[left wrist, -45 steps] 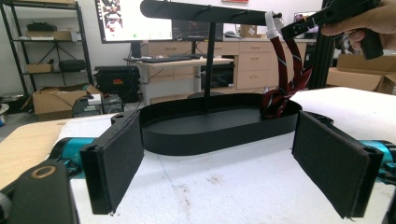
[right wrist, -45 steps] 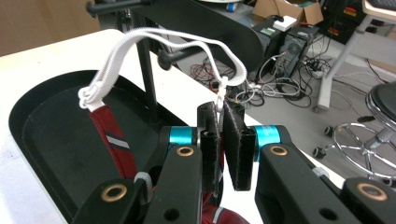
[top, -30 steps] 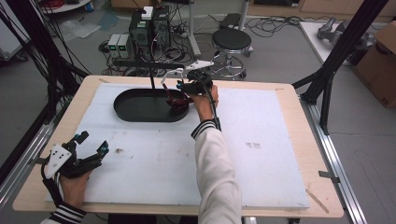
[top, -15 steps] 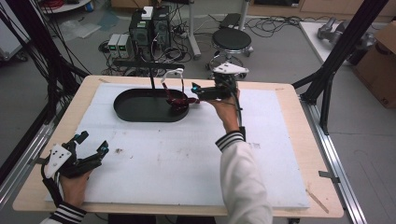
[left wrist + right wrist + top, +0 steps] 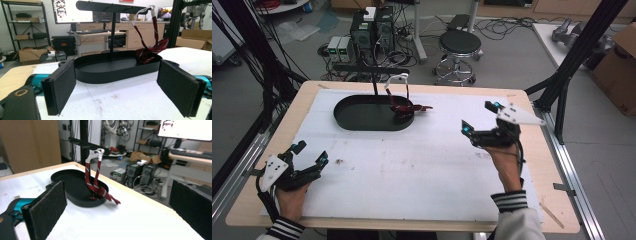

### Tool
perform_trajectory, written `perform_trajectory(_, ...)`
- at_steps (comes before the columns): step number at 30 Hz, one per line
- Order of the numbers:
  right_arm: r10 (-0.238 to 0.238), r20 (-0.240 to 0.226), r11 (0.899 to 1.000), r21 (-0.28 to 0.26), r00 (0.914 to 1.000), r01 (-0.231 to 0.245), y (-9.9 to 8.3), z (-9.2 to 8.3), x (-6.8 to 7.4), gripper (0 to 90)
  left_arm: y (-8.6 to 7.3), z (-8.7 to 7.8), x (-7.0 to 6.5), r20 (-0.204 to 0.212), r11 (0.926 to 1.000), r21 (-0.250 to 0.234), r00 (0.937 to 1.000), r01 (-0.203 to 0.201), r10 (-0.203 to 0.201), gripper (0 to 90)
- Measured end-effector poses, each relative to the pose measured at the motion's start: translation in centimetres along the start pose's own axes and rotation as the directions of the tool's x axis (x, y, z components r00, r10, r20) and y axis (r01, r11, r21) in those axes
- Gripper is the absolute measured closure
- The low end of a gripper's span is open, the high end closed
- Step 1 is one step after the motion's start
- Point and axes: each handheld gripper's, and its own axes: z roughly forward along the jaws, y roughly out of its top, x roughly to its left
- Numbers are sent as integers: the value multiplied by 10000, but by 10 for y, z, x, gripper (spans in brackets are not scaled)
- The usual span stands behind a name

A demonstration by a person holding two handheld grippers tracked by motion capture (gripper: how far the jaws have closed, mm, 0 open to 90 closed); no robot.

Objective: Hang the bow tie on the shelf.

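The right hand-held gripper (image 5: 474, 118) hovers over the white-covered counter (image 5: 422, 170), jaws spread wide and empty. Well off to its left, the dark red striped bow tie (image 5: 404, 106) hangs by its white strap from the black oval-based stand (image 5: 372, 112). The left hand-held gripper (image 5: 309, 152) rests on the counter, open and empty, the stand ahead of it.

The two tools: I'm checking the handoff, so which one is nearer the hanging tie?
The right tool, raised right of the tie; the left tool sits at the table's near-left corner.

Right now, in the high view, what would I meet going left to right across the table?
Left gripper → black oval tray → dark red striped tie hanging from the stand → right gripper.
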Motion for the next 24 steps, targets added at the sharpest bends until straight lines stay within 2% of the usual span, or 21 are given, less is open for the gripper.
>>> perform_trajectory(4,61,472,9998,-218,9989,-51,-20,-37,1,4,0,1,0,-16,10000,57,10000,17,-17,158)
perform_trajectory(8,301,1021,9986,-473,9943,-254,-46,-66,4,5,0,1,0,-40,10000,59,10000,69,-69,157)
perform_trajectory(10,523,1304,9947,-942,9901,-401,-62,-76,7,4,0,1,0,-37,10000,73,10000,39,-38,157)
perform_trajectory(11,787,1356,9915,-1138,9876,-634,-70,-80,9,5,0,1,0,-39,10000,64,10000,41,-41,158)
perform_trajectory(13,910,1470,9886,-1324,9849,-716,-85,-82,13,5,0,1,0,-36,10000,61,10000,32,-32,158)
perform_trajectory(15,914,1514,9885,-1334,9842,-713,-93,-82,16,5,0,1,0,-27,10000,68,10000,13,-13,157)
perform_trajectory(17,968,1478,9864,-1461,9843,-750,-111,-76,24,5,0,1,0,-29,10000,74,10000,1,-1,157)
perform_trajectory(24,812,1534,9889,-1359,9848,-603,-130,-53,35,5,0,0,0,-37,10000,60,10000,-15,15,158)
